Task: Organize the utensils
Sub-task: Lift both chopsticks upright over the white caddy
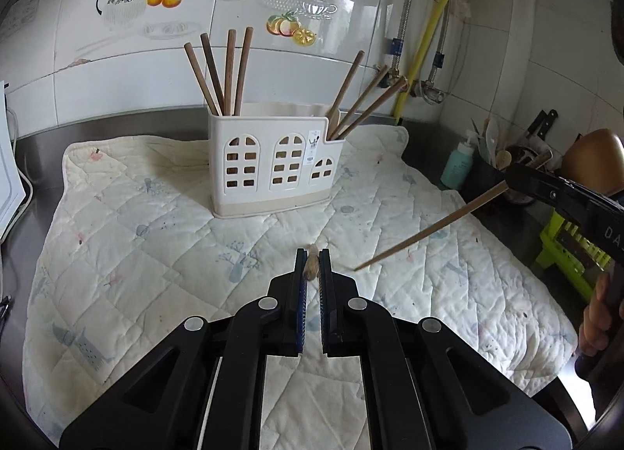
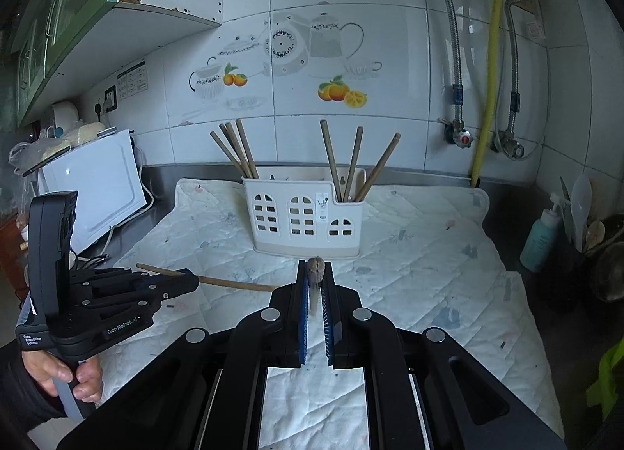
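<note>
A white house-shaped utensil holder (image 1: pixel 273 169) (image 2: pixel 308 216) stands at the back of a quilted mat (image 1: pixel 156 235) (image 2: pixel 429 255). Several brown chopsticks (image 1: pixel 218 71) lean in its left compartment and three more chopsticks (image 1: pixel 358 99) in its right one. My left gripper (image 1: pixel 312 255) (image 2: pixel 193 282) is shut on a chopstick (image 2: pixel 234 283), held above the mat and pointing sideways. My right gripper (image 2: pixel 315 266) (image 1: pixel 511 177) is shut on another chopstick (image 1: pixel 429 229), which slants down toward the mat. Each held stick shows only end-on between its own gripper's pads.
A white appliance (image 2: pixel 93 188) stands on the steel counter left of the mat. At the right are a teal pump bottle (image 1: pixel 456 169) (image 2: pixel 540 239), a crock of spoons and knives (image 2: pixel 585 216) and a green stool (image 1: pixel 565 251). Pipes (image 2: pixel 487 79) run down the tiled wall.
</note>
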`<state>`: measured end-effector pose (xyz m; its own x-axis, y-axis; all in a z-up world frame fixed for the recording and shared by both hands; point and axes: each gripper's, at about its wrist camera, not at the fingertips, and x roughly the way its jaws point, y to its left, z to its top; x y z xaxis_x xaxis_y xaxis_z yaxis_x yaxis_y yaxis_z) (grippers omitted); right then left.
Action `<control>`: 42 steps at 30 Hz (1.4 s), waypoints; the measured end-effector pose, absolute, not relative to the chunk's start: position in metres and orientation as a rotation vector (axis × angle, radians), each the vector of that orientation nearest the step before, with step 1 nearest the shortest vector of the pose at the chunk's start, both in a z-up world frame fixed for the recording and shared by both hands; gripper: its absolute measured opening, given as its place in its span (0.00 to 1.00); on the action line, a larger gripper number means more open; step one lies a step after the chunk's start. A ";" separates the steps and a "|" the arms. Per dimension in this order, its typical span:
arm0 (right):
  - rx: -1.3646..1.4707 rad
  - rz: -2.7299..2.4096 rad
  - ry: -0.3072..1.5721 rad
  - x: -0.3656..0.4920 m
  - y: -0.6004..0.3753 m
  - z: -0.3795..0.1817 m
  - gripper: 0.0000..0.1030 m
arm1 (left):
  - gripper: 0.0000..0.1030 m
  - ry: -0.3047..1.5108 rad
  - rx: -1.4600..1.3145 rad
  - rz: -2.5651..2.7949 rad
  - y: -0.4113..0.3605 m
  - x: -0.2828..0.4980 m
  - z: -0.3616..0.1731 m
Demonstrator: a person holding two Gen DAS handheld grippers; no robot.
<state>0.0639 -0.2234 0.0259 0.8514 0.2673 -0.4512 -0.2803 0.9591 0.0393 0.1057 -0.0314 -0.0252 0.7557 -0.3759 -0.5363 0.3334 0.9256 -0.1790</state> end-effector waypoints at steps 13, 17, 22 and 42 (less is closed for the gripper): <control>-0.066 0.337 0.396 0.117 -0.238 0.123 0.06 | 0.04 0.553 -0.036 -0.403 -0.036 0.135 0.017; -0.066 0.350 0.363 0.134 -0.239 0.150 0.06 | 0.04 0.528 -0.018 -0.401 -0.038 0.144 0.030; -0.054 0.358 0.319 0.158 -0.235 0.177 0.06 | 0.04 0.498 -0.015 -0.398 -0.039 0.161 0.049; -0.038 0.287 0.364 0.267 -0.236 0.164 0.06 | 0.04 0.218 0.000 -0.289 -0.042 0.232 0.166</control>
<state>0.2668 -0.2363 0.1637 0.8943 0.2703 -0.3567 -0.2839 0.9587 0.0147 0.2316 -0.0422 0.1660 0.9352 -0.2829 -0.2130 0.2829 0.9586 -0.0312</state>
